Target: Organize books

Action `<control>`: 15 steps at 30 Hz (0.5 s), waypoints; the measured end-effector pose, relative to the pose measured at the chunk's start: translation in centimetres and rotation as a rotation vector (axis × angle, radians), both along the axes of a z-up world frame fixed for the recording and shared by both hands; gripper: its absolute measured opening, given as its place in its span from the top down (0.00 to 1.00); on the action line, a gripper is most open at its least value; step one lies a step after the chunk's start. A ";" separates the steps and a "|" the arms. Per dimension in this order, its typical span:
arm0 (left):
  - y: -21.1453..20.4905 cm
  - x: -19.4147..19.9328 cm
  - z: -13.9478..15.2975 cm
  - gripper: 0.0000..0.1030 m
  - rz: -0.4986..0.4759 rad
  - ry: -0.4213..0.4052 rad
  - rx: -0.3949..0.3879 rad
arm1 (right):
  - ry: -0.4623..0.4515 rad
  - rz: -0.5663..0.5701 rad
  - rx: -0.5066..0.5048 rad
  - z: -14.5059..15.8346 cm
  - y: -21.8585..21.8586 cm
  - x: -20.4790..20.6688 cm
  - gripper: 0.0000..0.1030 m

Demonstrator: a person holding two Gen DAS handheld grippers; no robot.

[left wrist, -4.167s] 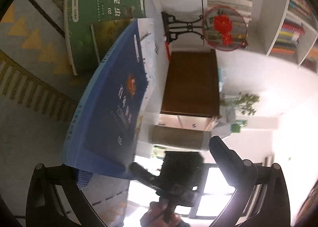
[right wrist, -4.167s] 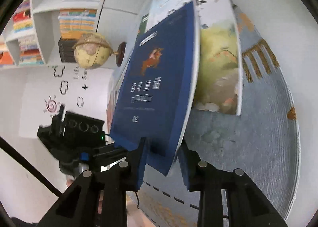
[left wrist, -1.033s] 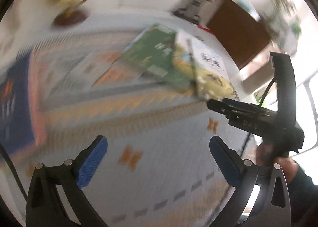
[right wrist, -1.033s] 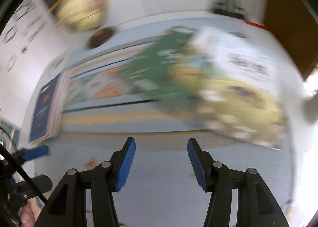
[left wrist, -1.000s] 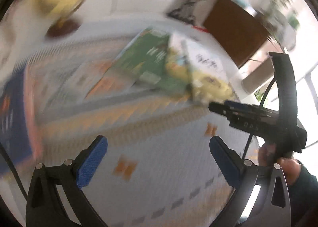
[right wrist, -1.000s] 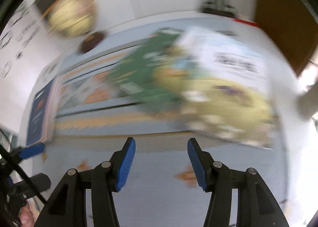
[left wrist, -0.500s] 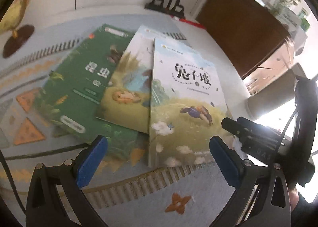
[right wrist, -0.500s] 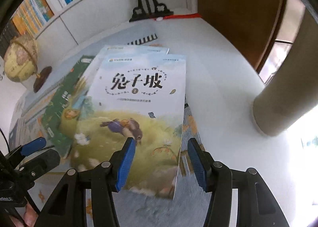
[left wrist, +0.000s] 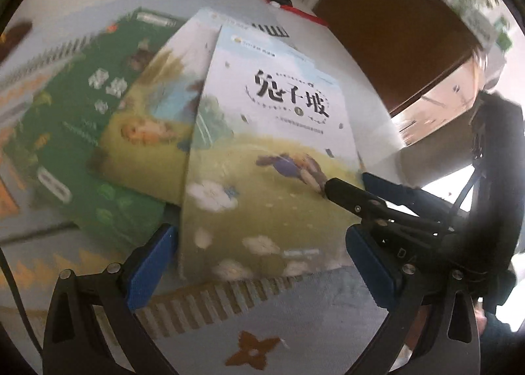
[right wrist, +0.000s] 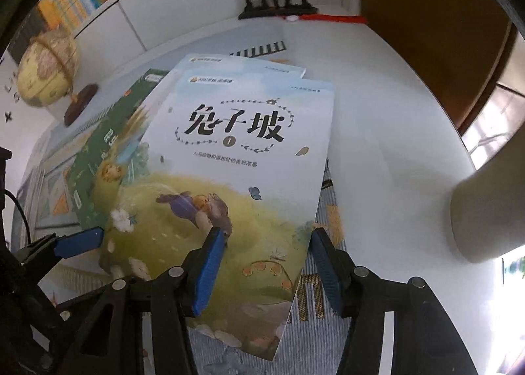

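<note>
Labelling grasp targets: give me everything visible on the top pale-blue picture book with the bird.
The top pale-blue picture book is a thin glossy paperback with black title characters, a circled 1 and a purple bird on a yellow-green meadow. It lies closed, cover up, skewed, overlapping a similar book on the patterned mat. Right hand-held gripper straddles its near right edge, open.

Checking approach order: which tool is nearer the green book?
Left. The left tool is at the top rabbit book's lower left, beside the green book. The right tool straddles the rabbit book's lower right edge, farther away.
</note>
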State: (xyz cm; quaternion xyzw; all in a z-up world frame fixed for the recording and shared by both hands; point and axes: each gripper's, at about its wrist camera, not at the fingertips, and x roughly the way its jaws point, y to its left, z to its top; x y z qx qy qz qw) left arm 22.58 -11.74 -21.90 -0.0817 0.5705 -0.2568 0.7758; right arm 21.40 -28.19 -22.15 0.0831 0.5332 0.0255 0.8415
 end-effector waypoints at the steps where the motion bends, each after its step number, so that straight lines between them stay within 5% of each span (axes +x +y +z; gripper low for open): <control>1: 0.4 -0.2 0.0 0.01 0.017 0.007 -0.019 | -0.001 0.010 0.018 0.0 -0.1 0.0 0.47; 15: 8.4 -5.2 1.8 0.01 0.128 -0.037 0.021 | -0.044 0.270 0.066 1.3 7.4 -1.2 0.46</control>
